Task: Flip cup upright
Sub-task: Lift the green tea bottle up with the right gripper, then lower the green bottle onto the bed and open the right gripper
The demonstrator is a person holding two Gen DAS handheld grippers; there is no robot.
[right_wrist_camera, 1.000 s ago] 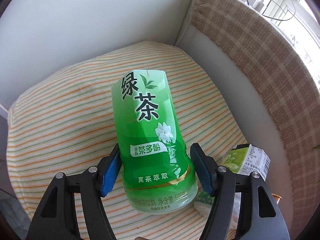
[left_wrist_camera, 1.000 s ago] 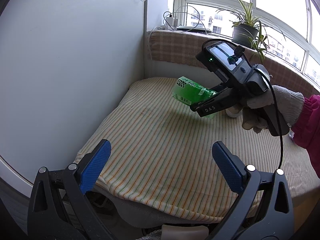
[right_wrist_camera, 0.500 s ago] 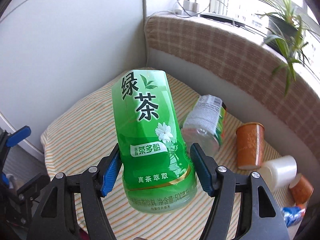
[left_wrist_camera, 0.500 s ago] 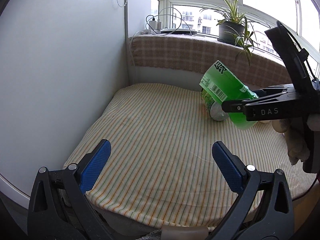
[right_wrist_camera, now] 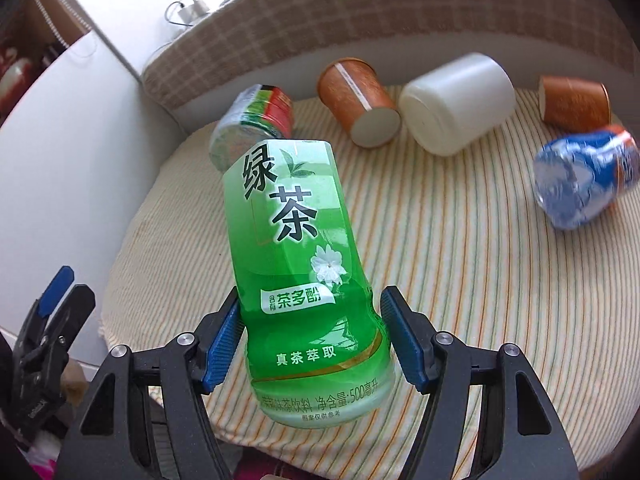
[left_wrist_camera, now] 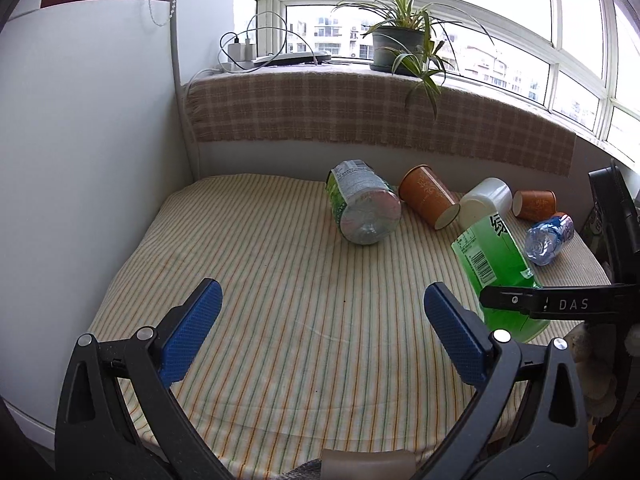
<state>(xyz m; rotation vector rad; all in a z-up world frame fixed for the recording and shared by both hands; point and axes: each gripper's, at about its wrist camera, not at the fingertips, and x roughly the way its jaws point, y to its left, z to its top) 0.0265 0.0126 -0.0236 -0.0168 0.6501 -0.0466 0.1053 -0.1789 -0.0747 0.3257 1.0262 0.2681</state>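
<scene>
My right gripper (right_wrist_camera: 312, 336) is shut on a green tea cup (right_wrist_camera: 300, 256), cut from a bottle, and holds it tilted above the striped cushion (right_wrist_camera: 440, 240). The same cup (left_wrist_camera: 492, 264) shows at the right of the left wrist view, pinched by the right gripper's black finger (left_wrist_camera: 552, 303). My left gripper (left_wrist_camera: 320, 332) is open and empty over the cushion's front edge. Its blue pads (left_wrist_camera: 188, 328) stand wide apart.
Lying on the cushion's far side: a clear labelled cup (left_wrist_camera: 362, 208), two orange paper cups (left_wrist_camera: 430, 196) (left_wrist_camera: 534, 205), a white cup (left_wrist_camera: 486, 204) and a blue cup (left_wrist_camera: 548, 238). A white panel (left_wrist_camera: 88, 160) stands on the left, a checked ledge (left_wrist_camera: 360, 116) behind.
My right gripper has carried the green cup back towards the cushion's near right side and lower. The left gripper's view has swung right, so the row of lying cups now shows.
</scene>
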